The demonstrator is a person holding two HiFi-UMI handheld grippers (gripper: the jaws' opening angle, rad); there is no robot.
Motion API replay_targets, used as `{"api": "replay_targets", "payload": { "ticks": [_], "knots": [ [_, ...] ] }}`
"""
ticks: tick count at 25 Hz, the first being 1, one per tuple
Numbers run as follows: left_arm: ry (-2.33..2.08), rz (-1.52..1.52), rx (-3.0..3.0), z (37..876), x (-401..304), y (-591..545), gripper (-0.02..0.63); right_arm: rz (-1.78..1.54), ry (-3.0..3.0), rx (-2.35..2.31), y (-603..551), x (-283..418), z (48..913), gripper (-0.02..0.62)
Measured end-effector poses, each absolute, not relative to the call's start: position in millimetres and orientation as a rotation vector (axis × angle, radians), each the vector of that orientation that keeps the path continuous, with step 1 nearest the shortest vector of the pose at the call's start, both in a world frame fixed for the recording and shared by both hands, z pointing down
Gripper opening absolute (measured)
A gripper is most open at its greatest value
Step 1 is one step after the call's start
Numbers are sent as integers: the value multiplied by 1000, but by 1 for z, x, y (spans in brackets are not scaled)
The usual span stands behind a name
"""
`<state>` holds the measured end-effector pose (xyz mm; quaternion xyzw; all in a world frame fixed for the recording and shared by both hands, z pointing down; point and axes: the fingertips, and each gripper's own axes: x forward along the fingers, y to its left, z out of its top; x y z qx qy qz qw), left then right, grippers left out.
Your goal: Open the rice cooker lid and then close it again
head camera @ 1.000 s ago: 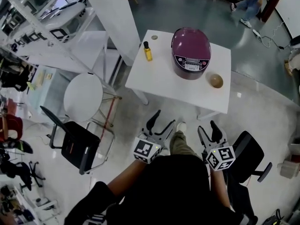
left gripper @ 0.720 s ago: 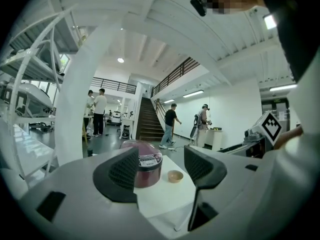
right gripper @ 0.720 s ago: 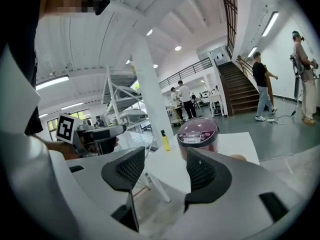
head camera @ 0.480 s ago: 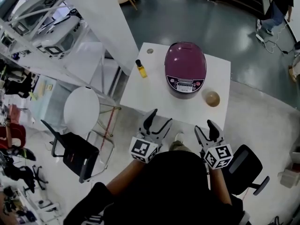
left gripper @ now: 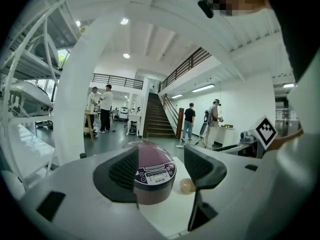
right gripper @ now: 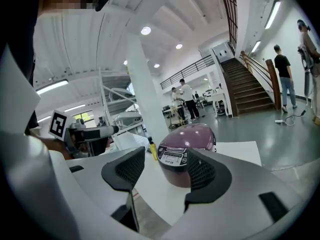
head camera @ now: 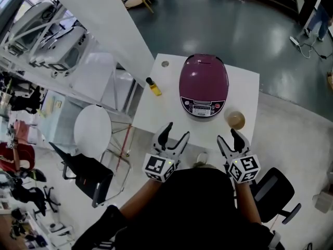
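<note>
Your left tool (head camera: pixel 176 132) and right tool (head camera: pixel 229 136) hang wide open and empty at the bench's (head camera: pixel 156 113) near edge, the closed rice cooker (head camera: pixel 203 85) mid-bench straight ahead, about equally near both.

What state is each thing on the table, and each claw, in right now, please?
rice cooker: lid closed.
yellow bottle: upright, dark cap on.
bowl: upright, right way up.
left claw: open, holding nothing.
right claw: open, holding nothing.
</note>
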<state>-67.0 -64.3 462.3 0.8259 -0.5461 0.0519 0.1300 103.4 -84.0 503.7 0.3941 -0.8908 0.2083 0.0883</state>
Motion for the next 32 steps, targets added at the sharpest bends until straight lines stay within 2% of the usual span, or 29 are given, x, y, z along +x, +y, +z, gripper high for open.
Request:
{"api": "replay_targets", "payload": {
  "ticks": [13,19,23,32],
  "knots": [
    [-1522,48,2414,462,-78,-100,262,627,-2597,1244,-119,81,497,223],
    [-1446,6,2464,454,-89,-110,262,604,-2565,1354,-131,70,487,122],
    [-1494,-55,2466,449,-102,-119,261,531,-2538,1291,-141,52,489,27],
    [-1465,-49,2488,454,-119,-135,261,438,-2500,1197,-170,14,502,0]
  ]
}}
